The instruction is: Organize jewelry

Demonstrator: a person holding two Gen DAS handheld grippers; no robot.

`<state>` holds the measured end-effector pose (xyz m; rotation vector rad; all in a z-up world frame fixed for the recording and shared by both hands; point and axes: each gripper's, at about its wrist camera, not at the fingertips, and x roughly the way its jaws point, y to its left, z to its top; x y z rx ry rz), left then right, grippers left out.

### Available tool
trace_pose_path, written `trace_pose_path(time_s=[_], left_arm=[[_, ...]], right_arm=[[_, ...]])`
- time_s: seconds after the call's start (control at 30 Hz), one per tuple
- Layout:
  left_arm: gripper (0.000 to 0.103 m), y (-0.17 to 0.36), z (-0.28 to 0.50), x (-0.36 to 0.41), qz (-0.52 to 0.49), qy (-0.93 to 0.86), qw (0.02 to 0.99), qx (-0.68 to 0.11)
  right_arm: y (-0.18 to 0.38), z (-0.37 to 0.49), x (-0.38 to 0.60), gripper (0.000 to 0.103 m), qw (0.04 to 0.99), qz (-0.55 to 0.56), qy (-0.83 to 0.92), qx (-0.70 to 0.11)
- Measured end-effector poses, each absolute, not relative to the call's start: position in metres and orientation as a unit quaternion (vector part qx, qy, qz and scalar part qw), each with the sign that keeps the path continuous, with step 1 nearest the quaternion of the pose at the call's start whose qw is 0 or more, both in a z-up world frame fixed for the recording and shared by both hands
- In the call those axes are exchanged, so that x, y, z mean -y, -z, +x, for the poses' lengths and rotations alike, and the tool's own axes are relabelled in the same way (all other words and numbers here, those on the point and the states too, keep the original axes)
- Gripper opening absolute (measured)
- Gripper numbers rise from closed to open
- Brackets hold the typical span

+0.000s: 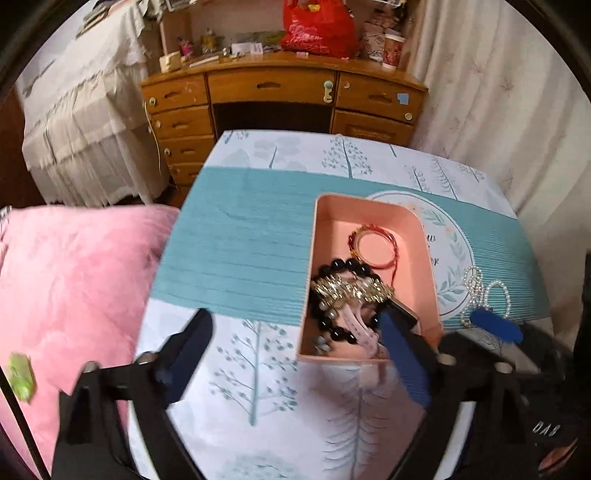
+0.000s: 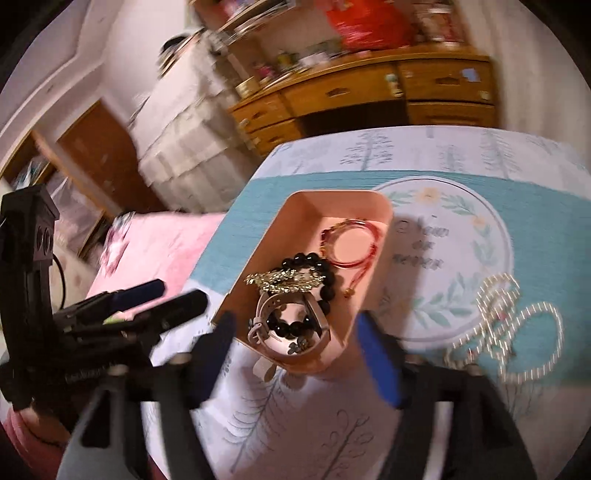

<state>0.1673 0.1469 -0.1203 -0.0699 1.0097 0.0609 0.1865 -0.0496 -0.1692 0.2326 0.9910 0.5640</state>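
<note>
A pink tray [image 1: 321, 206] stands on the patterned tablecloth and holds a red cord bracelet [image 1: 373, 245], a black bead bracelet [image 1: 351, 266], a gold chain [image 1: 351, 290] and a pale pink watch [image 1: 356, 321]. The tray [image 2: 295, 210] shows the same pile in the right wrist view. A pearl necklace [image 1: 484, 291] lies on the cloth right of the tray; it also shows in the right wrist view [image 2: 509, 321]. My left gripper [image 1: 295, 328] is open and empty at the tray's near end. My right gripper [image 2: 295, 332] is open and empty, just before the tray.
A pink pillow [image 1: 74, 280] lies left of the table. A wooden desk [image 1: 280, 96] with clutter and a red bag [image 1: 317, 26] stands behind. The left gripper [image 2: 162, 299] appears at the left of the right wrist view. The right wrist view is blurred.
</note>
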Motion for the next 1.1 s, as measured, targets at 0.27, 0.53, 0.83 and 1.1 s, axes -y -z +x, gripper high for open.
trace_pose_path(time_s=[0.27, 0.53, 0.83, 1.1], left_arm=[[0.096, 0.128, 0.185, -0.118, -0.01, 0.041, 0.867, -0.497], [0.096, 0.122, 0.207, -0.036, 0.019, 0.158, 0.859, -0.486], [0.093, 0.146, 0.225, 0.045, 0.024, 0.211, 0.824, -0.524], [0.065, 0.185, 0.246, 0.068, -0.005, 0.161, 0.811, -0.563]], right_arm=[[0.197, 0.149, 0.091, 0.081, 0.835, 0.156, -0.093, -0.519], [0.209, 0.136, 0.141, 0.082, 0.846, 0.121, 0.022, -0.519], [0.214, 0.158, 0.172, 0.082, 0.87, 0.024, 0.013, -0.492], [0.224, 0.182, 0.174, 0.082, 0.875, -0.065, -0.063, -0.476]])
